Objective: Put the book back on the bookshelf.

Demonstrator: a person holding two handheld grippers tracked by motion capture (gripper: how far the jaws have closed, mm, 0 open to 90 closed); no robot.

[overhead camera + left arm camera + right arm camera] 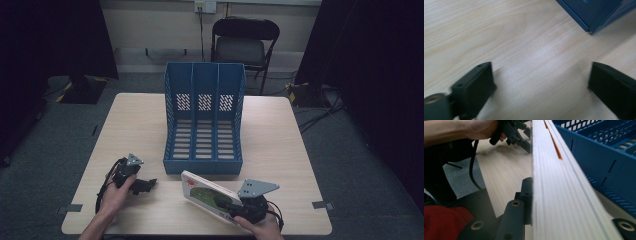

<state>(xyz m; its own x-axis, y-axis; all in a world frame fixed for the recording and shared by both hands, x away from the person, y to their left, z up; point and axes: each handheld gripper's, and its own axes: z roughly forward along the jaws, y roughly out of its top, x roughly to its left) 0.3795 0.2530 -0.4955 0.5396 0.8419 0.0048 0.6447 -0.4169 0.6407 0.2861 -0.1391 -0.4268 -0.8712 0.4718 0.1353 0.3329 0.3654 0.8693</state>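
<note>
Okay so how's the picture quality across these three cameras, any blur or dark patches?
High view: dim, room edges nearly black, the pale wooden table and blue three-slot file rack evenly lit. Left gripper view: bright, slightly soft, left gripper smeared at the lower left corner. Right gripper view: white book's page edge blurs close up.

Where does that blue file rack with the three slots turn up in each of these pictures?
High view: the blue file rack stands upright at the table's middle, open side toward the person.
Left gripper view: one lower corner of it sits at the top right.
Right gripper view: its perforated side and slotted floor run along the right, beside the book held in the claw.
Shared landmark: the pale wooden table.
</note>
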